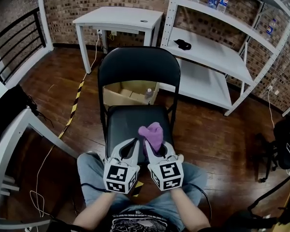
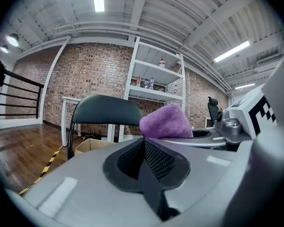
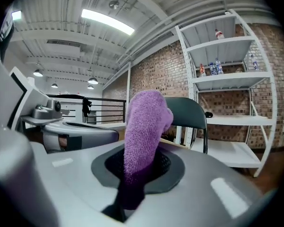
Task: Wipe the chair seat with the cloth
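Standing bunched in the clamped right gripper (image 1: 159, 149) over the front edge of the chair seat (image 1: 125, 124), the purple cloth (image 1: 152, 133) may wipe little; left gripper (image 1: 128, 149) closed, empty

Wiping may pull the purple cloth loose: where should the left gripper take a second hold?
Probably the free bunched end of the purple cloth, sticking out past the right gripper pinching it. Come from its left, where the left gripper sits shut beside it; open first.

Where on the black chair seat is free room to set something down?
The rear half of the black padded chair seat is bare, between the purple fluffy cloth and the backrest. The front edge is crowded: left tool, right tool.
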Demonstrator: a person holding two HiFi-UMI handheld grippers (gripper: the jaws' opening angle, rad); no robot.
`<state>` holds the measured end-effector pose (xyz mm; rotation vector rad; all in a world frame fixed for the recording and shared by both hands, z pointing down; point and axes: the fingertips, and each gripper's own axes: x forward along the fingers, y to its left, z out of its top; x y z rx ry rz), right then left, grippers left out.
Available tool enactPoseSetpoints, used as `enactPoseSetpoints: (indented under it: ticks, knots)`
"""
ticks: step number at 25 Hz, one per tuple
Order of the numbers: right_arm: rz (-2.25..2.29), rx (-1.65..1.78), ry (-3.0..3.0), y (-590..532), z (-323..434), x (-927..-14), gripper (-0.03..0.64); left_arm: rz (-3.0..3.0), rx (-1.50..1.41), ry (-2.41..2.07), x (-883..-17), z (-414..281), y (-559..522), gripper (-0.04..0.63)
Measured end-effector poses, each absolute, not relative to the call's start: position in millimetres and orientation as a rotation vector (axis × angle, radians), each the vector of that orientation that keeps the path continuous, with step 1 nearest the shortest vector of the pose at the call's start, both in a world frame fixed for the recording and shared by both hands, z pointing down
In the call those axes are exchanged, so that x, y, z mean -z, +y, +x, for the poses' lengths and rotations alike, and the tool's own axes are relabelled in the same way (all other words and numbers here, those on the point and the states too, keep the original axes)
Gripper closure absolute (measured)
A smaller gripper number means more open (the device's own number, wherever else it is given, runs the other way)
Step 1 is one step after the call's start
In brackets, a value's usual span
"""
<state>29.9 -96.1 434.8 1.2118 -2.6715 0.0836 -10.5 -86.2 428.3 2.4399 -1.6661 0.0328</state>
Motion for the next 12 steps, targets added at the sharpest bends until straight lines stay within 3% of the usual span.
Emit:
enactPoseSetpoints:
  ticks: [12]
  knots:
    - [1.21, -0.178, -2.763, -43.9, 9.7, -422.8, 0.571, 2.414, -0.01, -1.718, -424.1, -28.2, -25.6, 0.591]
